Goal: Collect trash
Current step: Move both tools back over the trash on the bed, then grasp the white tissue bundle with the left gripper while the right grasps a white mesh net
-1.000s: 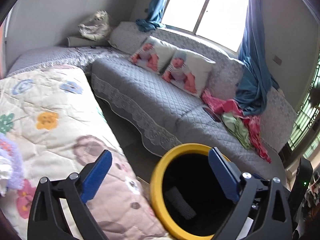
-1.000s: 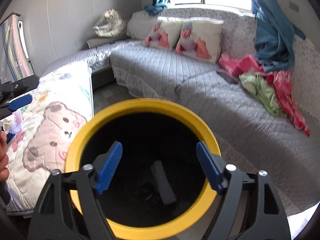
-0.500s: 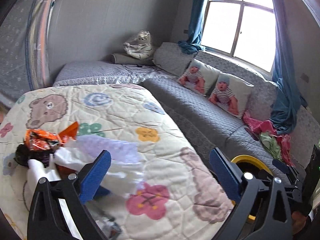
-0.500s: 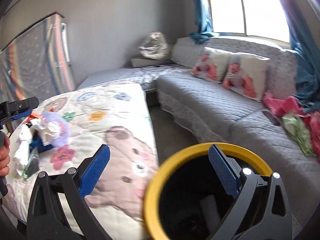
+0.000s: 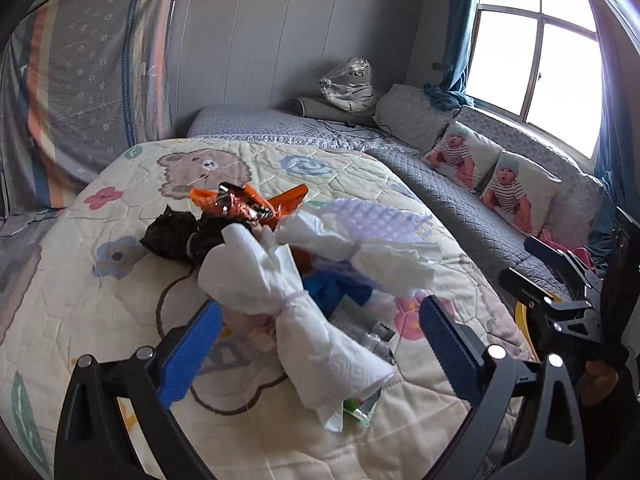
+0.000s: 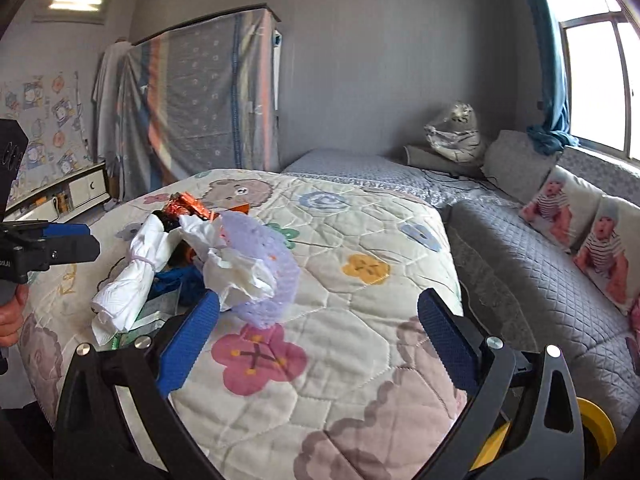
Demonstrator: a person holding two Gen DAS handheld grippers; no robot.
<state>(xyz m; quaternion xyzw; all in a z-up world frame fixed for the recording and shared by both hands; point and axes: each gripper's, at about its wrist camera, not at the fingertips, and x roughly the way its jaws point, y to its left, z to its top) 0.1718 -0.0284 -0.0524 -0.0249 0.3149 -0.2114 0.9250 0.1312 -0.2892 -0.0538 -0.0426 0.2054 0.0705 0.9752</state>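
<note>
A pile of trash lies on the cartoon quilt (image 5: 100, 300). It holds a tied white paper towel bundle (image 5: 276, 280), an orange wrapper (image 5: 240, 204), a black bag (image 5: 172, 232), a lavender foam net (image 5: 372, 220), a blue scrap (image 5: 336, 286) and clear plastic (image 5: 368, 334). My left gripper (image 5: 320, 344) is open just over the pile, and the towel bundle lies between its pads without touching them. My right gripper (image 6: 318, 344) is open and empty over bare quilt, right of the foam net (image 6: 272, 272) and the towel bundle (image 6: 128, 280). The yellow bin (image 6: 596, 424) shows at lower right.
A grey quilted sofa (image 6: 540, 264) with baby-print cushions (image 5: 516, 192) runs along the right under the window. A narrow floor gap separates it from the quilt. A cloth-covered wardrobe (image 6: 200, 108) stands behind. A hand (image 6: 10, 316) holds the left gripper (image 6: 80, 240) at the far left.
Both views have swung left, away from the yellow bin and onto the quilt with the trash pile. The left gripper has come close over the pile. The right jaws have widened.
</note>
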